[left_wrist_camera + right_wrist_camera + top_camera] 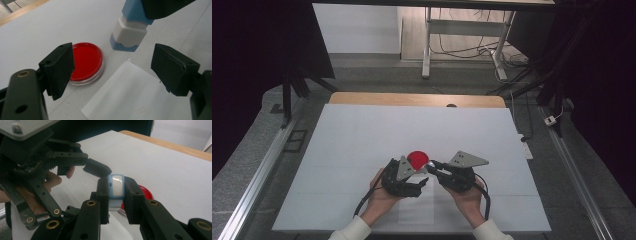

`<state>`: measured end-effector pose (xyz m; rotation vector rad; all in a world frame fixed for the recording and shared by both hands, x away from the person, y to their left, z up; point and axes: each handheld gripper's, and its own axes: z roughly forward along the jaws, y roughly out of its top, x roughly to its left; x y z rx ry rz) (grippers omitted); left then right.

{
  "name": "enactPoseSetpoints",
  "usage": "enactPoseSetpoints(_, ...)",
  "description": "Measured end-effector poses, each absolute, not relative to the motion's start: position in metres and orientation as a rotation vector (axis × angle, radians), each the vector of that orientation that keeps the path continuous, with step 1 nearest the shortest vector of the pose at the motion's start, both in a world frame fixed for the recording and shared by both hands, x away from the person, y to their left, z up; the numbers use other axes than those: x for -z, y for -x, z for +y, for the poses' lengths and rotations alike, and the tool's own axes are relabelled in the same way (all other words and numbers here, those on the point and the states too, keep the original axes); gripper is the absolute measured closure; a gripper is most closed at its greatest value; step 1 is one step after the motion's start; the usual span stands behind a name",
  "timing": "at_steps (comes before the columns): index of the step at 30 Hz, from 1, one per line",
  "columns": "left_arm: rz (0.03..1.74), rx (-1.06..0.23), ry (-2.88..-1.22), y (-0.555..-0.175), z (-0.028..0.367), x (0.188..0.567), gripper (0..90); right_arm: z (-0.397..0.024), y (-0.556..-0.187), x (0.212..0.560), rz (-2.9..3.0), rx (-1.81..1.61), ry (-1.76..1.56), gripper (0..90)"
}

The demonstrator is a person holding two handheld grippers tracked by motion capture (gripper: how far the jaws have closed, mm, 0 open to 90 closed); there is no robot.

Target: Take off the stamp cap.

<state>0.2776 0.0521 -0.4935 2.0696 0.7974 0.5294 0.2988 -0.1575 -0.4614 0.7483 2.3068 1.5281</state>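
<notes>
White surface [362, 140] lying in dark room; R gripper [117, 195] clamping blue-white stick [116, 185]; L gripper [112, 67] gaping, empty, nr red dish [86, 61].

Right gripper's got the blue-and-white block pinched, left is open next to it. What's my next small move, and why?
Probably ease the left gripper forward until its open jaws straddle the free end of the blue-and-white block, then close. The right gripper already clamps the other end, the block hangs just ahead of the left jaws, and the red dish sits clear to the side.
</notes>
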Motion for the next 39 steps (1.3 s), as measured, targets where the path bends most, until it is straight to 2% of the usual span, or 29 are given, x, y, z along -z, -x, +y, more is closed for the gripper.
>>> enactPoseSetpoints(19,0.764,-0.584,-2.089,-0.276,0.044,0.498,30.2,-0.156,-0.298,0.463,2.31,-1.53,-0.744,75.3)
enactPoseSetpoints(39,0.709,-0.638,-2.11,-0.274,0.041,0.502,51.4,-0.155,-0.298,0.465,2.313,-1.541,-0.755,75.2)
